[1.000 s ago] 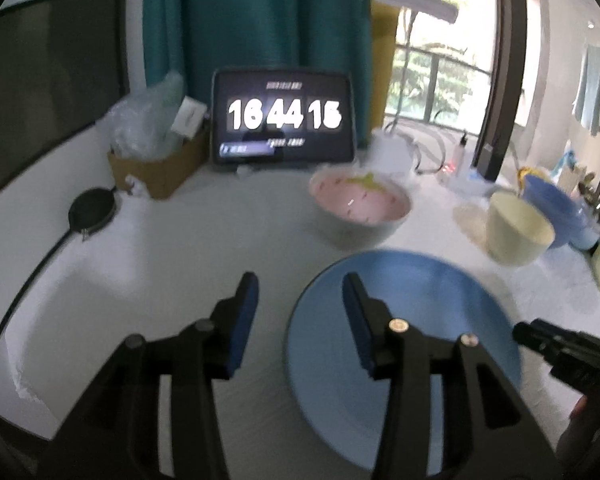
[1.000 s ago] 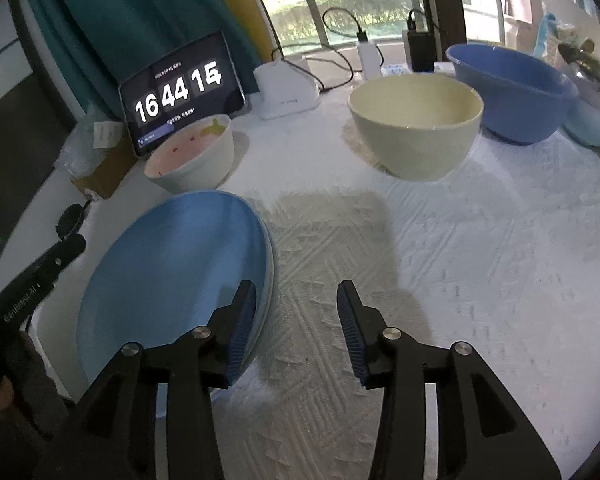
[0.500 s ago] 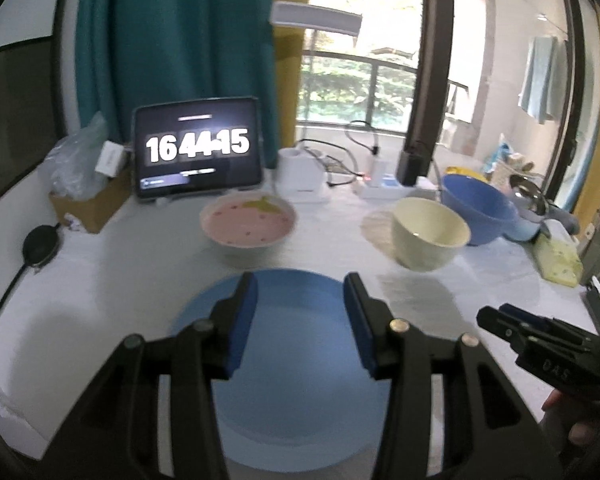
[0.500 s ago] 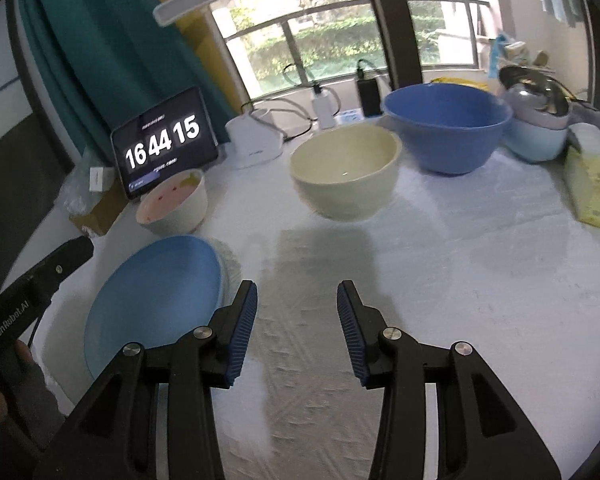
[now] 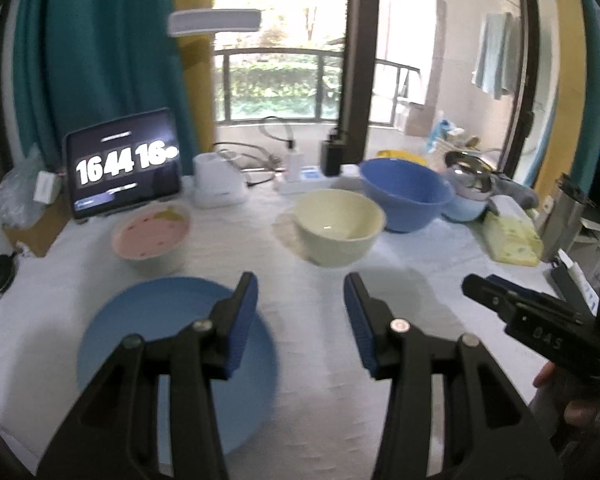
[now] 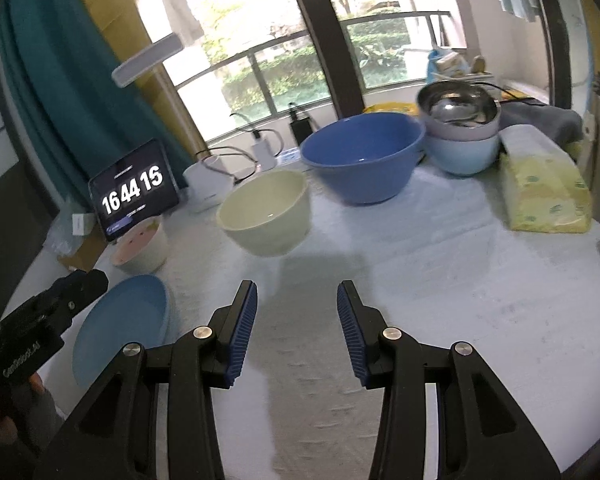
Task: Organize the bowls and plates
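A light blue plate (image 5: 168, 332) (image 6: 124, 324) lies on the white tablecloth at the near left. Behind it sits a white bowl with a pink inside (image 5: 152, 236) (image 6: 138, 248). A cream bowl (image 5: 338, 226) (image 6: 266, 210) stands mid-table, and a big blue bowl (image 5: 406, 194) (image 6: 364, 156) is behind it to the right. Stacked pale bowls topped by a steel one (image 6: 458, 128) are further right. My left gripper (image 5: 300, 312) hangs open above the cloth, just right of the plate, empty. My right gripper (image 6: 297, 320) is open too, empty, in front of the cream bowl.
A tablet showing a clock (image 5: 124, 164) leans at the back left beside a cardboard box (image 5: 32, 224). A white charger and cables (image 5: 218, 186) lie by the window. A yellow tissue pack (image 6: 544, 184) sits at the right. A black round puck (image 5: 2, 274) is at the left edge.
Both grippers have pulled back and risen, swinging right; the plate that lay under the left fingers is now to their left. More of the table's right side shows. Both jaws keep their width.
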Demonstrator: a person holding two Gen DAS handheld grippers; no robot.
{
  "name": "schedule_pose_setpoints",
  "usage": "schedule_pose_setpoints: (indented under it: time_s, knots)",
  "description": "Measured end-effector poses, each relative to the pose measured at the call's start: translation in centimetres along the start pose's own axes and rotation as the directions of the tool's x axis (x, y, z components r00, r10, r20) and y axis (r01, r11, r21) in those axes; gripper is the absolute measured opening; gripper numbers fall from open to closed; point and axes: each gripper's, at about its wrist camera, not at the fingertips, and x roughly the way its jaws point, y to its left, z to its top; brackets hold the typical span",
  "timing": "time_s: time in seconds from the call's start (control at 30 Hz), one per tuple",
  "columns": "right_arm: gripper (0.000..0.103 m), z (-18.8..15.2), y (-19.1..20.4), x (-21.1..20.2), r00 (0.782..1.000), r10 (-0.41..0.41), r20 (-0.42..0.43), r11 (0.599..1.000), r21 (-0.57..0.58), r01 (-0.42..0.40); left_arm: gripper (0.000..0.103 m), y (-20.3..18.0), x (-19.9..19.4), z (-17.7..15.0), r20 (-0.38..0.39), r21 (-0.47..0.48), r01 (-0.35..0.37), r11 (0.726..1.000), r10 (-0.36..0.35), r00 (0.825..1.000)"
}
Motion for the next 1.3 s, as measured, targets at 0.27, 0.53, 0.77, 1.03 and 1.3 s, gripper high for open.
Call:
schedule_pose_setpoints:
  time_s: [0.27, 0.53, 0.77, 1.03, 1.3]
  knots:
    - [0.044, 0.5, -3.0, -1.5, 0.999, -0.028, 0.036, 1.000, 0.012, 0.028, 0.046, -4.3, 0.6, 0.5, -0.005, 0.061, 0.048, 0.997, -0.047, 0.999]
    - [0.044, 1.3, -6.5, -2.9, 0.995, -0.058, 0.086, 0.996, 0.071, 0.052, 0.046, -6.8, 0.5, 1.9, 0.026, 0.102, 0.066, 0.993, -0.068, 0.997]
    - [0.044, 2.4, -8.0, -3.1, 0.993, -0.076, 0.092, 0.996, 0.050, 0.072, 0.046, -9.0, 1.4, 2.9, 0.048, 0.111, 0.087, 0.990, -0.093, 0.994]
    - [0.044, 4.5, -8.9, -2.3, 0.991, -0.091, 0.100, 0.996, 0.021, 0.089, 0.046, -9.3, 2.9, 5.4, 0.093, 0.096, 0.079, 0.992, -0.088, 0.992]
    - [0.044, 7.0, -9.2, -0.3, 0.987, -0.096, 0.129, 0.995, 0.020, 0.094, 0.046, -8.9, 5.1, 6.6, 0.103, 0.097, 0.057, 0.994, -0.067, 0.992]
